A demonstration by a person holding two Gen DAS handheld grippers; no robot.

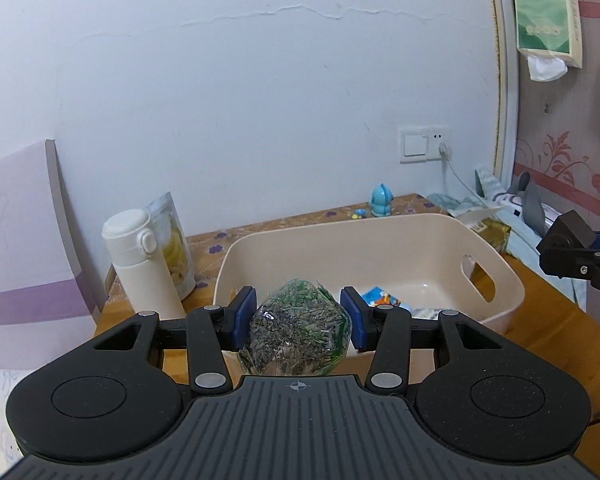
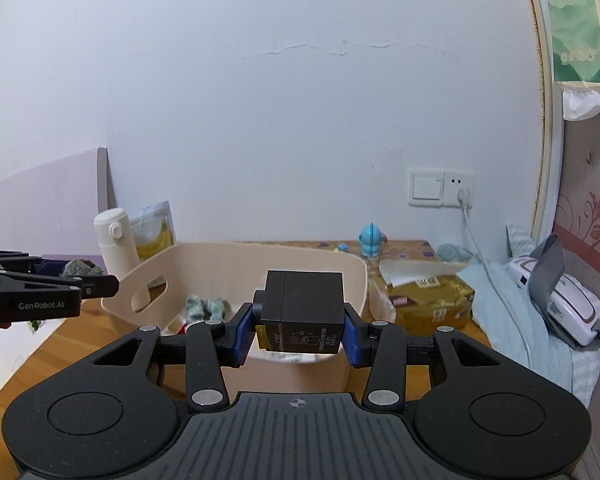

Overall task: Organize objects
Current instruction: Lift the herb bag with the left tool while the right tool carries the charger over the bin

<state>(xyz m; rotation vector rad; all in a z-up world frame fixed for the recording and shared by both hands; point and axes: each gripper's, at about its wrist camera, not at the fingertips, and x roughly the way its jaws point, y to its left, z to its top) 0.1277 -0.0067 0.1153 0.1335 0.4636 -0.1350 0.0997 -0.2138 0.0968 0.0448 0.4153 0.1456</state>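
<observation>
Purple board (image 1: 24, 240) leans on the wall at the far left of the left wrist view, and just to its right a white flask (image 1: 138, 260) stands on the table (image 1: 548, 312) with a pouch of yellow snacks (image 1: 172, 240) tucked behind it. Centre frame now: the left gripper (image 1: 298, 318) is closed part-way, its blue pads (image 1: 244, 316) pressing both sides of a clear bag of dried herbs (image 1: 298, 328), and the bag hangs lifted in front of the near rim of the cream bin (image 1: 380, 248). Down in the bin, lower right of the bag, lies a small colourful packet (image 1: 382, 299). Behind the bin stands a blue figurine (image 1: 381, 199), and on the wall to its right a switch and socket (image 1: 424, 145).

Over to the right wrist view: the left gripper pokes in from the left edge with the bag. In the middle, the right gripper (image 2: 300, 332) is narrowed onto a black box (image 2: 303, 310), pads flat on its two sides, and holds it above the bin's near edge. To the right, a gold tissue pack (image 2: 428, 300) sits just beside the bin, and a tissue box (image 2: 576, 24) hangs at the upper right.
</observation>
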